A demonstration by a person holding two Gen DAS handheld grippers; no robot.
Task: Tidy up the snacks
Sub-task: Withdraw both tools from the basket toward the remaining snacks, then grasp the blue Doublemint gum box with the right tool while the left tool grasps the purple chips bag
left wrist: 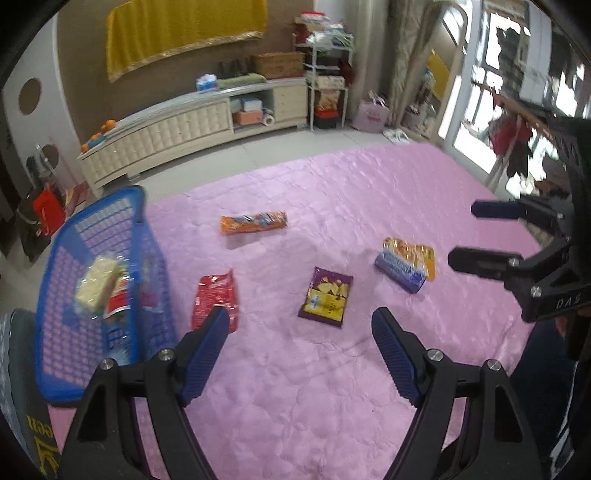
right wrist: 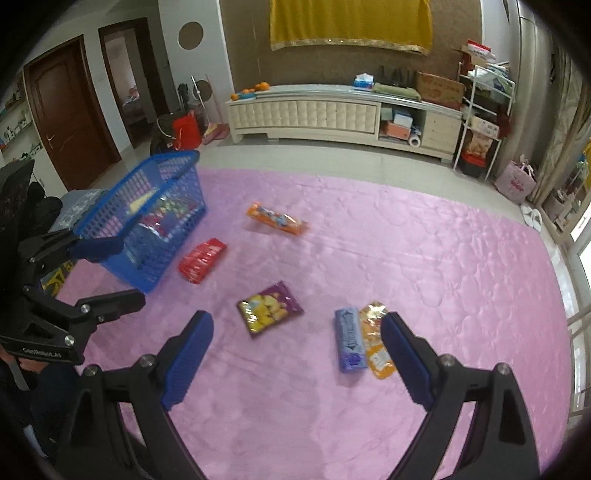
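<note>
Hovering both claws over the pink quilt point(left wrist: 332, 387), my left gripper point(left wrist: 299, 350) and right gripper point(right wrist: 297, 354) spread wide, empty; the purple chip bag point(left wrist: 327, 297) lies ahead between them, long axis running away, well right of the blue basket point(left wrist: 55, 295)

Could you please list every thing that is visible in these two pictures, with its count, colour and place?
basket: 1, blue, left edge of the pink cover, some snacks inside
red packet: 1, red, on the cover beside the basket
orange packet: 1, orange, farther back, centre
purple packet: 1, purple and yellow, centre
blue bar: 1, blue, right, touching the yellow-orange packet
yellow-orange packet: 1, right of the blue bar
cover: 1, pink, under everything
cabinet: 1, cream, along the far wall
cloth: 1, yellow, on the wall
left tool: 1, black and blue, open, empty
right tool: 1, black and blue, open, empty
</note>
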